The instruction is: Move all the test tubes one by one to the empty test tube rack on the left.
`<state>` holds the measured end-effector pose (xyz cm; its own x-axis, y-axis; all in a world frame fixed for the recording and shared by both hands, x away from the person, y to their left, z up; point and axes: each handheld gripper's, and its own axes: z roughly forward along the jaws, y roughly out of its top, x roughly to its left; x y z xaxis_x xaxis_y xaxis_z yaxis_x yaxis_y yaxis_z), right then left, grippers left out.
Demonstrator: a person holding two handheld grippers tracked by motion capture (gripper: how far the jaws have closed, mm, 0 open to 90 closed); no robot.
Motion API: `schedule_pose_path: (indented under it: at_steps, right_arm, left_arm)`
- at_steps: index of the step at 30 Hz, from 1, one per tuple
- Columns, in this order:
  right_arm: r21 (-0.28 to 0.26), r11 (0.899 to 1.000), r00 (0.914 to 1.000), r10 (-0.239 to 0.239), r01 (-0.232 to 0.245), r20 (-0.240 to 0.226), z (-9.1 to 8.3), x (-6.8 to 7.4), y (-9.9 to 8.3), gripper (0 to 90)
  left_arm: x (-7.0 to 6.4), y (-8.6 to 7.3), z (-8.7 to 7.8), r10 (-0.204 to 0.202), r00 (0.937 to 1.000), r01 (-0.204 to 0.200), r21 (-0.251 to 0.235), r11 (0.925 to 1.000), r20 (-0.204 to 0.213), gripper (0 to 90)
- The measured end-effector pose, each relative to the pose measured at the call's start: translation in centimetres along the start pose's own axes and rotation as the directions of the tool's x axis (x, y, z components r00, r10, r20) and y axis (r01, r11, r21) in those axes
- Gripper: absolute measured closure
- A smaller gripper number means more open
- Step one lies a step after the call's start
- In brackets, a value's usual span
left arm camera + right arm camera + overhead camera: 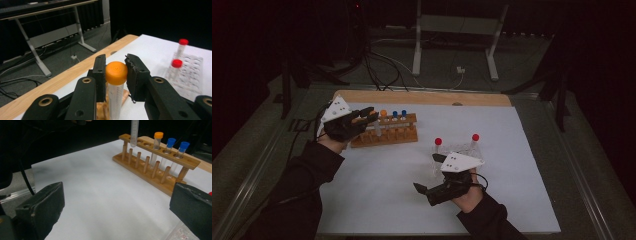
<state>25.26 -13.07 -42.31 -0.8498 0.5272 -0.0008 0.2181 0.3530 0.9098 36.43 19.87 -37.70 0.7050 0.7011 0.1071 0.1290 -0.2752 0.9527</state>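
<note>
The left gripper [116,75] has its jaws closed on the orange cap [116,72] of a tube [115,101], which hangs just above a hole at the end of the wooden rack [155,160]. If the grip on the smooth cap is weak, the tube may tilt and hit the rack top. The right gripper [432,187] rests with jaws wide apart near the clear rack [457,150]. Its own view shows the tube tip [133,143] over the hole, which the left gripper view hides.
</note>
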Motion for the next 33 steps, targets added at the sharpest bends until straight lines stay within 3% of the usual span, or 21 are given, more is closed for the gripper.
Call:
schedule_pose_path:
  at_steps: [9,18,33]
  right_arm:
    - [-0.003,1.000,1.0000,-0.001,0.001,0.006,-0.2,-0.1,0.0,0.0]
    - [-0.010,1.000,1.0000,0.000,0.000,0.002,-0.2,-0.2,0.0,0.0]
    - [-0.010,1.000,1.0000,0.007,-0.007,-0.006,-0.3,-0.4,-0.2,0.0]
  left_arm:
    - [2.1,0.3,1.7,-0.027,0.9972,0.026,-0.012,0.9996,-0.070,72.1]
    - [3.7,-0.9,3.6,-0.070,0.9899,0.069,-0.010,0.9975,-0.123,72.1]
    - [3.7,-3.8,5.6,-0.091,0.9863,0.097,0.042,0.9943,-0.138,72.1]
